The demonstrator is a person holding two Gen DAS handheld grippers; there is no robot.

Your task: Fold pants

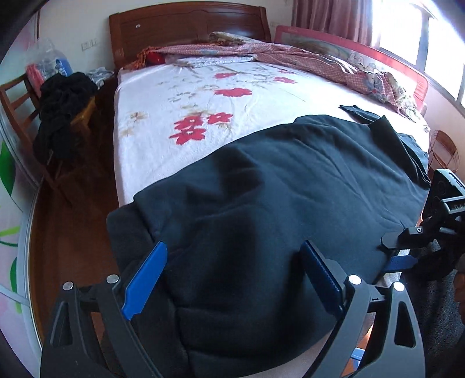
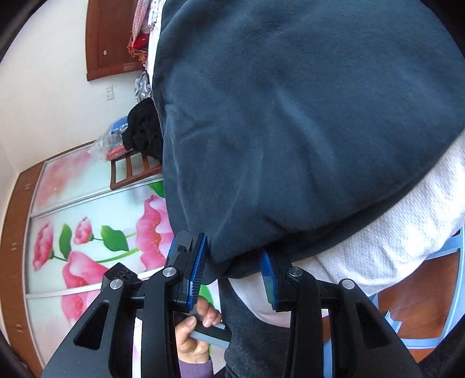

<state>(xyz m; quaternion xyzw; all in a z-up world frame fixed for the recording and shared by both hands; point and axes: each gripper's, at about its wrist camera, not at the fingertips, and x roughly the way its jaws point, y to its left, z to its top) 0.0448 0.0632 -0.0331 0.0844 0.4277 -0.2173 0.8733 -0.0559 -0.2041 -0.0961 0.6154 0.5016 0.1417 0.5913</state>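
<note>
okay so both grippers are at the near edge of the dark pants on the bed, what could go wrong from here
1. The pants hang over the bed's near edge; a weak pinch could let them slide toward the floor.
2. The left gripper has its jaws wide open over thick, bunched fabric, so it may catch several layers at once.
3. The right gripper sits where the cloth meets the white bed cover and might pinch that too.

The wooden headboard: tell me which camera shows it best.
The left wrist view. There the wooden headboard spans the far end of the bed almost whole, with only its lower edge hidden by bedding. The right wrist view shows just a tilted corner of it, the rest cut off by the dark pants.
</note>
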